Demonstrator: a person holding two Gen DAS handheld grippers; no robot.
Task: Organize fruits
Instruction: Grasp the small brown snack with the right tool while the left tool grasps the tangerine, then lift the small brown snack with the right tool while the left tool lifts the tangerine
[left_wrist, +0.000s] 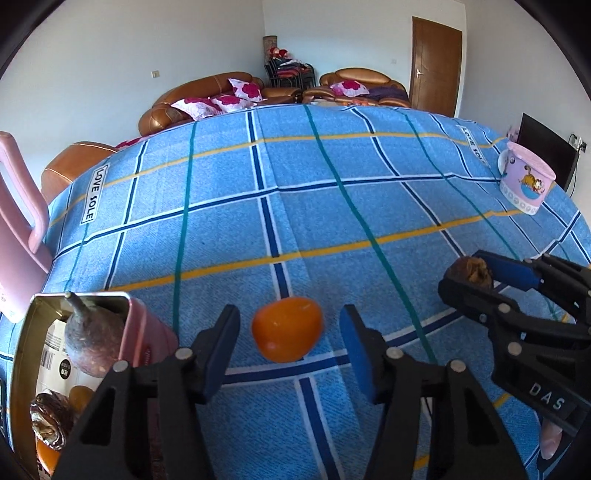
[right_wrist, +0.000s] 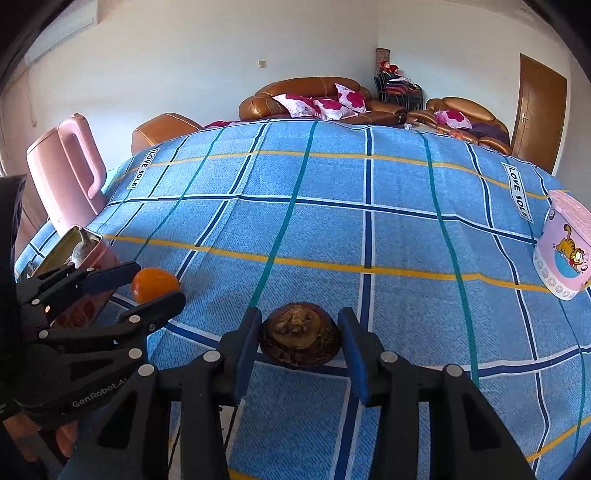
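Observation:
An orange fruit (left_wrist: 286, 330) lies on the blue checked cloth (left_wrist: 332, 206) between the fingers of my left gripper (left_wrist: 290, 312). A gap shows on both sides of it, so the pads do not press it. In the right wrist view the same orange fruit (right_wrist: 153, 282) sits inside that left gripper (right_wrist: 157, 282). My right gripper (right_wrist: 299, 314) is shut on a round brown wrinkled fruit (right_wrist: 299, 334), low over the cloth. From the left wrist view, the right gripper (left_wrist: 461, 271) and its brown fruit (left_wrist: 469, 273) are at the right.
An open pink tin (left_wrist: 79, 295) at the near left holds a grey-purple stemmed fruit (left_wrist: 92, 336), a brown one and orange ones. A pink cartoon tub (right_wrist: 565, 247) stands at the far right, a pink jug (right_wrist: 66, 173) at the far left. Sofas lie beyond the table.

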